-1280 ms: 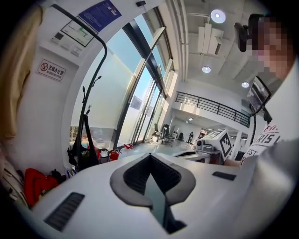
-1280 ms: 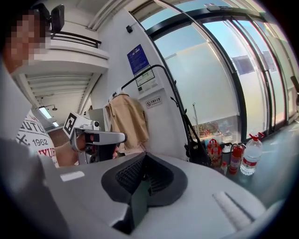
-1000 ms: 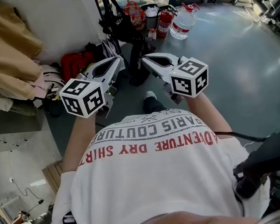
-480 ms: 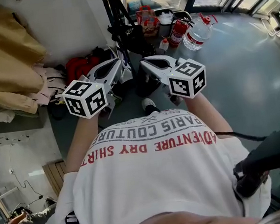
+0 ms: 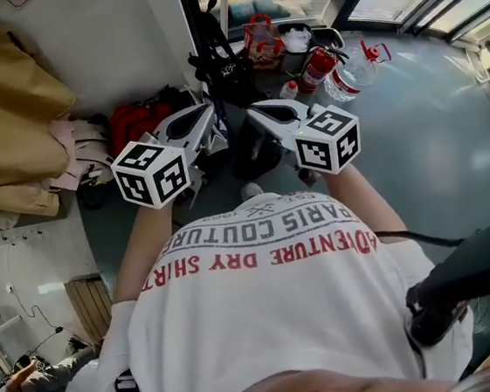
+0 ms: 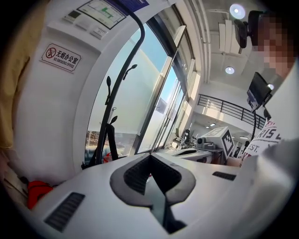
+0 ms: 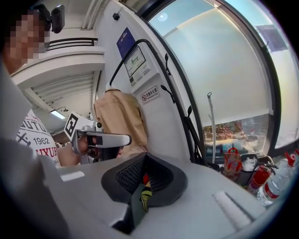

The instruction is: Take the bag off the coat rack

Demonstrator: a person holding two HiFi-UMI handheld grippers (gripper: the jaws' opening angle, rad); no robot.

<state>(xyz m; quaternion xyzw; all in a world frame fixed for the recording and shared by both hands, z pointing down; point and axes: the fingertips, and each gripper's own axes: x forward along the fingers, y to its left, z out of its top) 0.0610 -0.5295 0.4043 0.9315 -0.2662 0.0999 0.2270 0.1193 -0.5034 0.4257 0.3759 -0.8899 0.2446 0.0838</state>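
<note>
A black coat rack [image 5: 197, 20] stands by the window, and a black bag [image 5: 223, 68] hangs on it by its straps. In the head view both grippers are held side by side just short of the bag. My left gripper [image 5: 209, 112] is shut and empty. My right gripper [image 5: 253, 109] is shut and empty too. The left gripper view shows the rack's curved pole [image 6: 125, 79] and the bag's straps [image 6: 111, 140] beyond the closed jaws of that gripper [image 6: 150, 158]. In the right gripper view the rack [image 7: 161, 65] rises behind the closed gripper [image 7: 145, 158].
A beige coat [image 5: 3, 113] hangs at the left by the white wall. On the floor round the rack lie a red bag [image 5: 135, 120], a red-and-white carrier bag [image 5: 261, 41], a fire extinguisher [image 5: 316, 66] and a large water bottle [image 5: 356, 74]. Black equipment [image 5: 474, 274] sits at the lower right.
The rack, the bag and the floor clutter have slid down and nearer in the head view. Both grippers stay side by side, shut, now closer to the bag.
</note>
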